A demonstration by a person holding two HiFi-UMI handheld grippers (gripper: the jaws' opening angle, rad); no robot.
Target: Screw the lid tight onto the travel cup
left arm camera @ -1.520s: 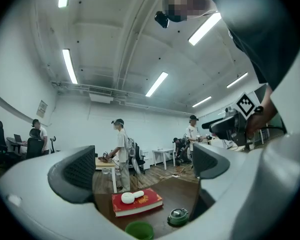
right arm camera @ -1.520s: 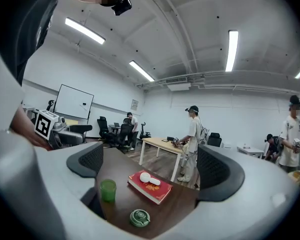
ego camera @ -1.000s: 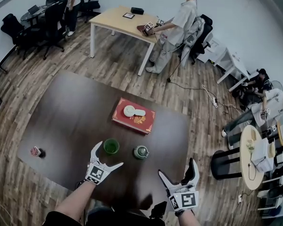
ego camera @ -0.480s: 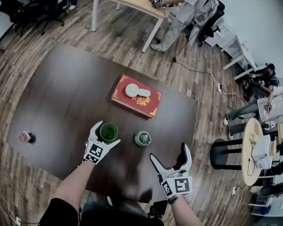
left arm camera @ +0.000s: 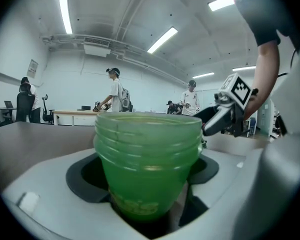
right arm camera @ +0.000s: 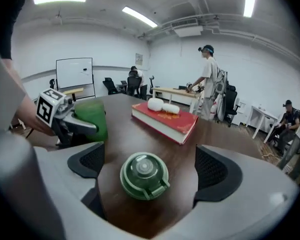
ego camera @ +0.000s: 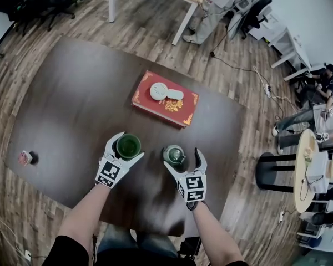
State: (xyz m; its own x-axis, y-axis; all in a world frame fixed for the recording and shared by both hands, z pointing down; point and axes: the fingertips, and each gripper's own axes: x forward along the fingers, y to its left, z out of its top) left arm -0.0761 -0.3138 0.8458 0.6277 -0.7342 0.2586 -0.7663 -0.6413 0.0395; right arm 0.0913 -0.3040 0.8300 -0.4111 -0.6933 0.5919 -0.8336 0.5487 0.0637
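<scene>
A clear green travel cup [ego camera: 127, 147] stands upright and lidless on the dark table [ego camera: 72, 110]. My left gripper [ego camera: 131, 145] has its jaws on either side of it. They have just been closing, and I see no pad pressing on the cup [left arm camera: 147, 164]. To its right the round green lid [ego camera: 173, 155] lies flat on the table. My right gripper [ego camera: 182, 157] is open, and the lid [right arm camera: 144, 175] sits between its wide-apart jaws without touching them. In the right gripper view the cup [right arm camera: 90, 116] shows at the left.
A red book [ego camera: 165, 100] with two white objects [ego camera: 158, 91] on it lies behind the cup and lid. A small item [ego camera: 26, 158] sits near the table's left edge. People and office furniture stand beyond the table.
The left gripper moved up to the cup and its jaws narrowed round it. The right gripper came forward from the table's near edge and now straddles the lid.
</scene>
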